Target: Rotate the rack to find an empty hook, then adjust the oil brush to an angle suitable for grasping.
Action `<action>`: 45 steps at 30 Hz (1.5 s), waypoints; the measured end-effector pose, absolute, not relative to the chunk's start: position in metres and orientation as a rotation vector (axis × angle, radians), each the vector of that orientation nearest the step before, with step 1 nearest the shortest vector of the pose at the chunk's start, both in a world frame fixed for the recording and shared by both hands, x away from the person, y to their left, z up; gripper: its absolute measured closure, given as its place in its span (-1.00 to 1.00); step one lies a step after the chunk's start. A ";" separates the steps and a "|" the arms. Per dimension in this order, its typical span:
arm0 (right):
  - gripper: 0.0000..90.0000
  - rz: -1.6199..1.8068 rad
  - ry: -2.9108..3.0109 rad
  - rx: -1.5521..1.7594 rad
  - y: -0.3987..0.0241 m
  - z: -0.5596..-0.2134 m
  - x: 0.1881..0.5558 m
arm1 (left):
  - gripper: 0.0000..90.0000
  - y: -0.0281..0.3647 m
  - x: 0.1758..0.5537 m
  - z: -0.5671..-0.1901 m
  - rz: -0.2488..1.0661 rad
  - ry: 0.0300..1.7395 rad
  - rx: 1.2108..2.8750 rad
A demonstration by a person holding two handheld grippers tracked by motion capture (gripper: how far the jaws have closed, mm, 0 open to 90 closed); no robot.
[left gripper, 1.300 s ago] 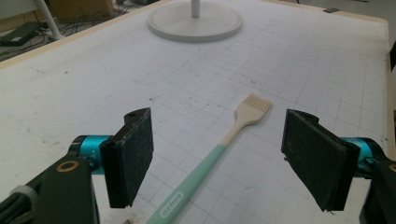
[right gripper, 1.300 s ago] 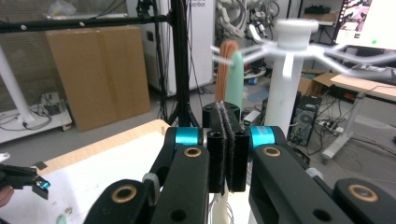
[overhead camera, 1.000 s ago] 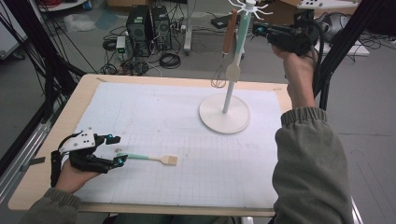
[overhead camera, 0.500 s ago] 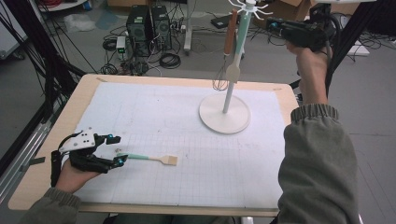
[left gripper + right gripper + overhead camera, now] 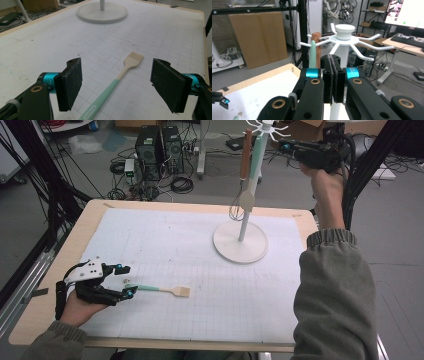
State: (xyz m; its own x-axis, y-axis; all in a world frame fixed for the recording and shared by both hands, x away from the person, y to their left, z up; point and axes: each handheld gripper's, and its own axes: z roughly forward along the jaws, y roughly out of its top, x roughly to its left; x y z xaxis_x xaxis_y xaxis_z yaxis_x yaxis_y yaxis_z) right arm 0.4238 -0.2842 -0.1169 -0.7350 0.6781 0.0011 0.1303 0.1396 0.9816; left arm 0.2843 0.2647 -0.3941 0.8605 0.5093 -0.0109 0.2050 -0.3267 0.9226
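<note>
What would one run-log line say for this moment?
left gripper: open, straddling brush handle on table | right gripper: shut, empty, raised near rack top

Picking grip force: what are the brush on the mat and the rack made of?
Brush: mint handle, matte and smooth, likely silicone or plastic; cream neck and bristle head, moulded in one piece, probably silicone. Rack: uniform matte white base, pole and arms, looks like painted metal or plastic; can't tell which.

My own gear, up close

Black left gripper wears a grey three-cornered plate, teal collars behind rough black pads; brass-ringed screws nearby; olive ribbed-cuff sleeves.
</note>
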 end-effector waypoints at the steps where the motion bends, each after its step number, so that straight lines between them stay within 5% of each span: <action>1: 0.98 1.633 1.979 0.775 -0.283 -0.116 0.423 | -0.42 0.265 0.284 -0.394 0.338 0.531 1.909; 22: 0.97 1.639 2.033 0.706 -0.259 -0.117 0.417 | -0.42 0.267 0.284 -0.392 0.346 0.529 1.912; 32: 0.47 1.734 2.070 0.641 -0.252 -0.137 0.389 | -0.42 0.266 0.282 -0.391 0.350 0.524 1.915; 45: 0.15 1.769 2.156 0.657 -0.241 -0.193 0.368 | -0.41 0.269 0.284 -0.391 0.350 0.526 1.913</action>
